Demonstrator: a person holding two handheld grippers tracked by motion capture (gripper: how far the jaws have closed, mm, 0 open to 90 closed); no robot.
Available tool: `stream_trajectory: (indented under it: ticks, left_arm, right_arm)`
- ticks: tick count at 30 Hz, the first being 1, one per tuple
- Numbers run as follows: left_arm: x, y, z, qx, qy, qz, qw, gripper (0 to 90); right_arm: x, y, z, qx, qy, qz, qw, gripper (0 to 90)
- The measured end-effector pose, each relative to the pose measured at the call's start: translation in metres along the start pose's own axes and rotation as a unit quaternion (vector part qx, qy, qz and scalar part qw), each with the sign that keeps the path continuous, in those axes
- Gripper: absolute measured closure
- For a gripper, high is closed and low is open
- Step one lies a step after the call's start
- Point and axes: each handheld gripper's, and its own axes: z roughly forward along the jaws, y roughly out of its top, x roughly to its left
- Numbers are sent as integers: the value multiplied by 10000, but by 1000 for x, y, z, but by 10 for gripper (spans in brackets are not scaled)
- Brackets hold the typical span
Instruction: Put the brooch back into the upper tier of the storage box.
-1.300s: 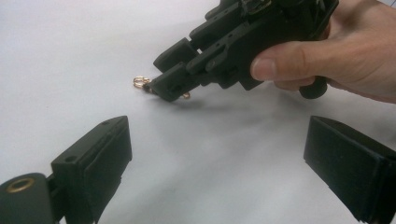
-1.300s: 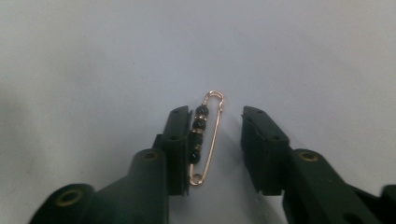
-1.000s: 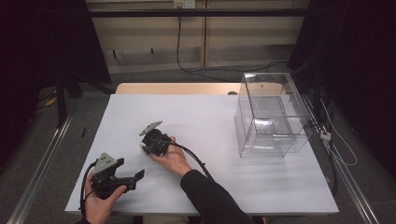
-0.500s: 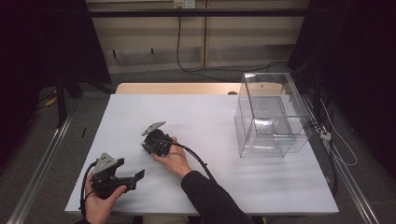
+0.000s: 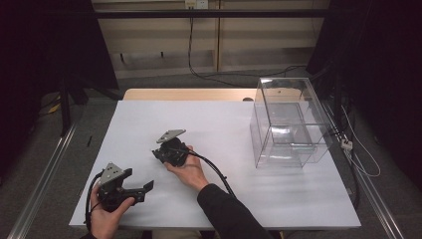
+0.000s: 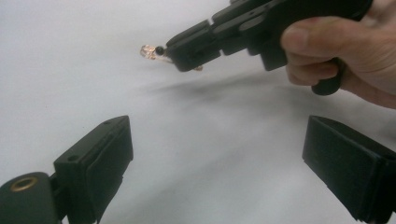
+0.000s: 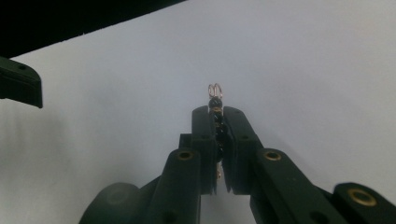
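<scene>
White table (image 5: 278,199) broad and bare toward its edges, clear box (image 5: 288,124) far right, right gripper (image 5: 166,149) clamped on small beaded wire piece (image 7: 215,100) poking past its tips, left gripper (image 5: 142,190) spread wide near front edge.

Two tongs: left tongs (image 5: 135,190), right tongs (image 5: 160,152). Two hands: left (image 5: 107,217), right (image 5: 188,172). One beaded wire piece (image 7: 215,105). One clear box (image 5: 286,122). One white table (image 5: 149,117).
</scene>
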Motion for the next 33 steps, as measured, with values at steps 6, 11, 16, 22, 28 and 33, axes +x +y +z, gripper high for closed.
stream_trajectory:
  ticks: [6,11,16,22,28,33]
  left_arm:
    - [0,0,0,2,8,-5,10000,82]
    - [0,0,0,-27,22,-43,10000,79]
    - [1,0,-1,-37,26,-67,10000,75]
    - [1,0,-1,-46,23,-53,10000,72]
    - [1,0,-1,-77,19,-63,9999,68]
    - [1,1,-1,-75,9,-56,10000,68]
  right_arm:
    - [-6,-2,-19,-322,-42,132,9994,846]
    - [-6,-5,-30,-505,-5,201,9985,846]
    - [-4,-6,-44,-729,93,276,9969,846]
    - [-2,-6,-62,-927,151,266,9952,846]
    - [-3,-7,-77,-1117,138,251,9933,846]
    - [-5,-7,-87,-1243,137,247,9918,846]
